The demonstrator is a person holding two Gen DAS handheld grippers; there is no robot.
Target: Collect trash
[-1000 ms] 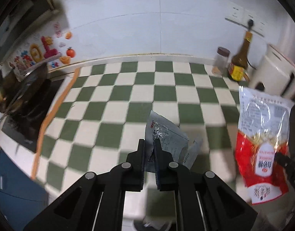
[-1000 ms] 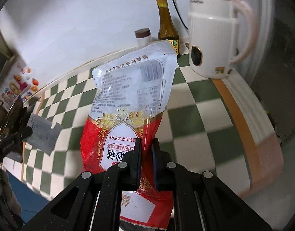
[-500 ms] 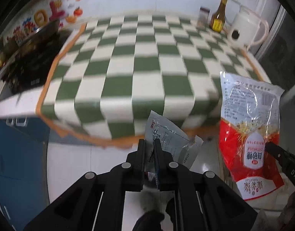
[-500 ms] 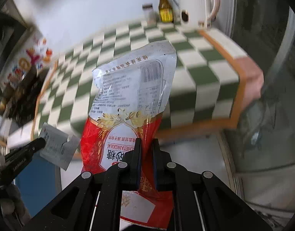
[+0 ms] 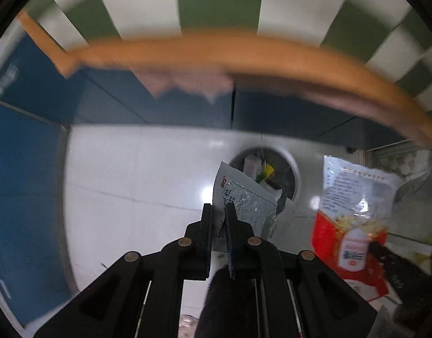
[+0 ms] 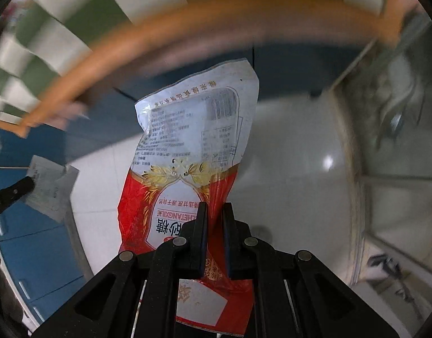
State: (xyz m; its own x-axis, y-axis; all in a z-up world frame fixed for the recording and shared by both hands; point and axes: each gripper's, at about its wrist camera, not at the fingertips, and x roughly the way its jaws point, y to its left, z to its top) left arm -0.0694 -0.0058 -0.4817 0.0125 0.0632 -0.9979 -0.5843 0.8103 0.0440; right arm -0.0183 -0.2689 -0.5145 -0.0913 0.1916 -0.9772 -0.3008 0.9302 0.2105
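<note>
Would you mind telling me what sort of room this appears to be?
Most likely a home kitchen: a green-and-white checked countertop with orange edging above blue cabinet doors, a glossy white tiled floor, and a round trash bin holding wrappers.

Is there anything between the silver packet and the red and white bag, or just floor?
Just floor: in the left wrist view, only glossy white tile shows between the silver packet and the red and white bag.

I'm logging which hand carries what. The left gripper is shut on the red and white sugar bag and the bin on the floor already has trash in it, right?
Not quite. The left gripper is shut on the small silver packet, as the left wrist view shows; the red and white sugar bag is in the right gripper. The bin already has trash in it.
</note>
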